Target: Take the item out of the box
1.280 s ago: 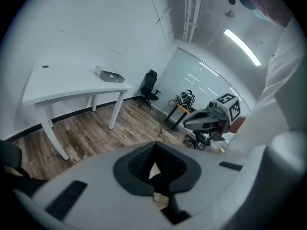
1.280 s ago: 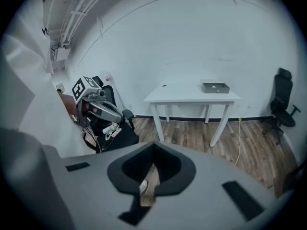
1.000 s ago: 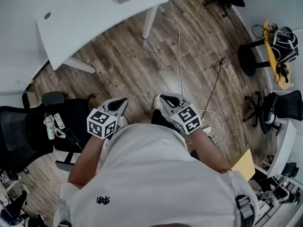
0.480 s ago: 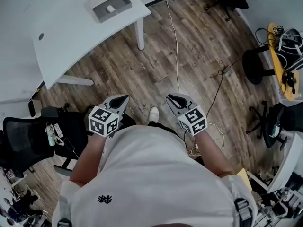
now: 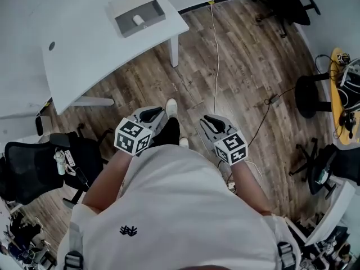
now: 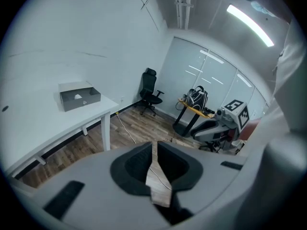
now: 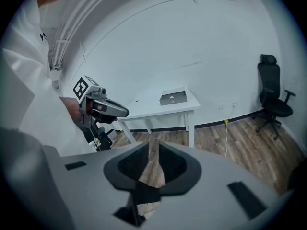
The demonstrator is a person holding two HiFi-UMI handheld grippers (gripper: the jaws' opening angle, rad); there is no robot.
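Observation:
A grey open box (image 5: 139, 17) stands on the white table (image 5: 84, 49) at the far upper left, with a small white item (image 5: 138, 20) inside it. Both grippers are held close to the person's body, well short of the table. My left gripper (image 5: 155, 115) points at the floor; its jaws are opening, a narrow slit between them, nothing in it. My right gripper (image 5: 211, 120) is level with it, jaws a narrow gap apart and empty. The left gripper view shows the box (image 6: 79, 97) far off; the right gripper view shows the box (image 7: 173, 97) too.
A black office chair (image 5: 34, 165) with small things on its seat stands at the left. A white cable (image 5: 216, 55) runs along the wooden floor. A black stool (image 5: 312, 94) and a yellow stand (image 5: 340, 77) are at the right. The person's shoe (image 5: 171, 108) is between the grippers.
The person has stepped forward: the table and box now sit lower and nearer in the head view. Both grippers stayed in front of the body, the left one a little further ahead.

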